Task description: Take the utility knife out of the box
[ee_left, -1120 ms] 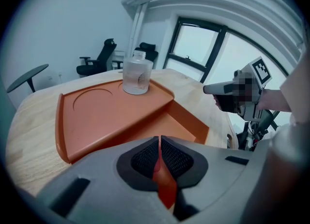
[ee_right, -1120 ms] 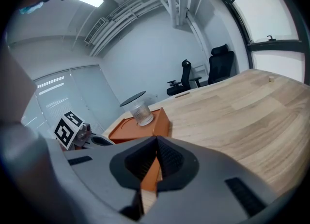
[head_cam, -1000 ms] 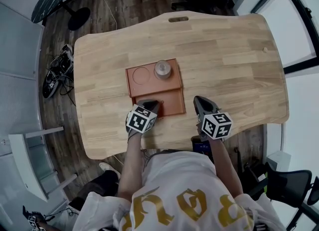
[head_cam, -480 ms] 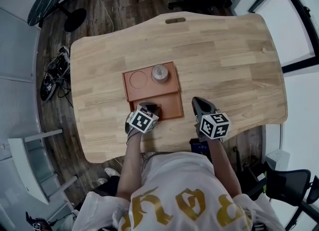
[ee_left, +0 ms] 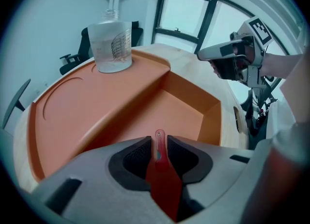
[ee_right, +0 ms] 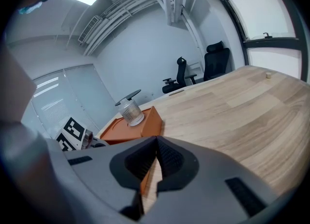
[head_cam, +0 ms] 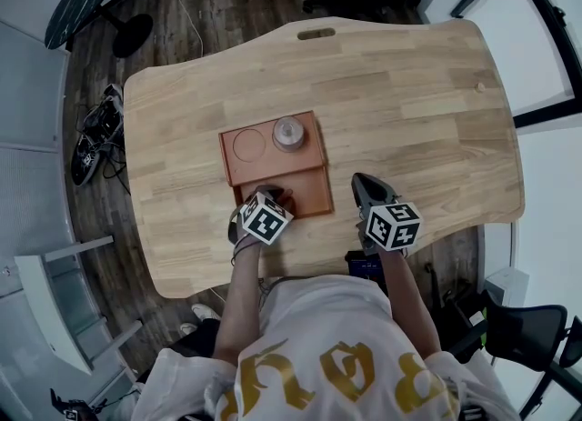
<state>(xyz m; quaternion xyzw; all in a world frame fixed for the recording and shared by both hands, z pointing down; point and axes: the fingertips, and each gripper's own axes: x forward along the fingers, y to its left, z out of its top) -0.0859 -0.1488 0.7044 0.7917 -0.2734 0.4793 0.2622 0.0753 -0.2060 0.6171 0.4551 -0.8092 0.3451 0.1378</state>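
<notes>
An orange box [head_cam: 309,194] lies on the wooden table, with a raised shelf and a lower compartment [ee_left: 181,114] that looks bare inside. My left gripper [ee_left: 158,143] is shut on a red utility knife [ee_left: 160,162], whose narrow end sticks out between the pads over the near edge of that compartment. In the head view the left gripper [head_cam: 273,195] sits at the box's near edge. My right gripper [head_cam: 364,185] hovers over the table just right of the box, shut with nothing in it [ee_right: 156,155].
A clear glass jar [head_cam: 289,132] stands on the box's raised shelf, next to a round recess [head_cam: 248,145]. Bare tabletop [head_cam: 418,119] stretches to the right and beyond. Office chairs [ee_right: 213,56] stand past the far edge; cables [head_cam: 95,133] lie on the floor at left.
The left gripper has shifted slightly at the box's near edge, still holding the red knife. The right gripper has barely moved. The head view drifted a little.
</notes>
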